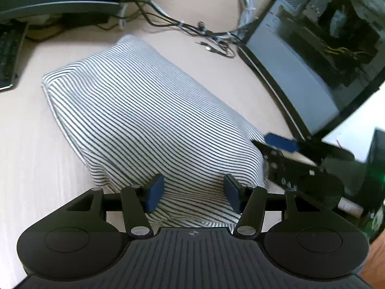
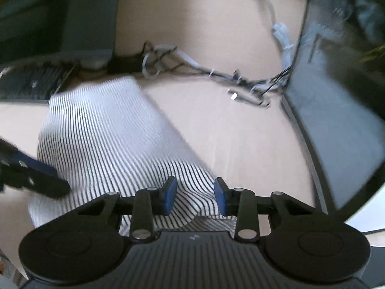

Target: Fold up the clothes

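A black-and-white striped garment (image 1: pixel 134 110) lies folded into a rough rectangle on the pale wooden table; it also shows in the right wrist view (image 2: pixel 103 142). My left gripper (image 1: pixel 193 196) is open, its blue pads standing either side of the garment's near edge without pinching it. My right gripper (image 2: pixel 196 196) is open over the garment's near right corner, with cloth between the pads but not pinched. The right gripper shows at the garment's right edge in the left wrist view (image 1: pixel 284 144). The left gripper shows at the left edge in the right wrist view (image 2: pixel 31 171).
A computer case (image 1: pixel 320 55) with a glass side stands at the right. A tangle of cables (image 1: pixel 192 29) lies behind the garment. A monitor base (image 1: pixel 60 7) and a keyboard (image 1: pixel 8 55) are at the back left.
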The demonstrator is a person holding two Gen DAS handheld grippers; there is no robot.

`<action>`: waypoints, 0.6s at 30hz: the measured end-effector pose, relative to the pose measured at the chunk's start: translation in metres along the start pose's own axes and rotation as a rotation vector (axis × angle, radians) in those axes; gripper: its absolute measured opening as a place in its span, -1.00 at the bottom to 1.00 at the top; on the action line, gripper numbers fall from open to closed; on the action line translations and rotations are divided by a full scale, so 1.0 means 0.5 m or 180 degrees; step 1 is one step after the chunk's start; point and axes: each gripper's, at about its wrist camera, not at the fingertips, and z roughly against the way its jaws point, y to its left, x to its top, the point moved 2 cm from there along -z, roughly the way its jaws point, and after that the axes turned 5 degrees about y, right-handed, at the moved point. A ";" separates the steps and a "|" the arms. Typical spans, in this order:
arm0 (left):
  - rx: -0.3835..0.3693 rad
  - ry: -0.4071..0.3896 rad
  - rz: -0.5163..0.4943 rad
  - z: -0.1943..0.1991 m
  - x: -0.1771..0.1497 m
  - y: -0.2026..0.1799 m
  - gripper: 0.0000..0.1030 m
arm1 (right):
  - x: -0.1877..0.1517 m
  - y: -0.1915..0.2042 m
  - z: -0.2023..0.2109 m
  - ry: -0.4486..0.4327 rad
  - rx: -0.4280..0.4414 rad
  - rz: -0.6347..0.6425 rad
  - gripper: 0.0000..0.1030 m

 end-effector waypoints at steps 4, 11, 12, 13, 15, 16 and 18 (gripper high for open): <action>0.0374 -0.0136 -0.0154 -0.016 0.014 -0.006 0.12 | -0.045 -0.008 0.038 0.0030 0.0304 -0.0150 -0.35; 0.0674 -0.0331 -0.0095 0.030 0.017 0.023 0.50 | -0.089 0.029 0.142 0.0090 0.0965 0.0257 -0.32; 0.0693 -0.0394 -0.0091 0.051 0.008 0.030 0.56 | -0.083 0.029 0.155 0.0030 0.0971 0.0334 -0.25; 0.0743 -0.0453 -0.0101 0.073 -0.004 0.038 0.66 | -0.076 0.030 0.167 -0.0030 0.0976 0.0411 -0.08; 0.0879 -0.0541 -0.0142 0.110 -0.031 0.049 0.74 | -0.064 0.052 0.188 -0.0148 0.1076 0.0746 0.17; 0.0963 -0.0585 -0.0197 0.128 -0.048 0.052 0.75 | -0.062 0.069 0.196 -0.0173 0.1181 0.0978 0.19; 0.1126 -0.0665 -0.0359 0.155 -0.076 0.049 0.80 | -0.072 0.110 0.194 -0.0159 0.1290 0.1471 0.19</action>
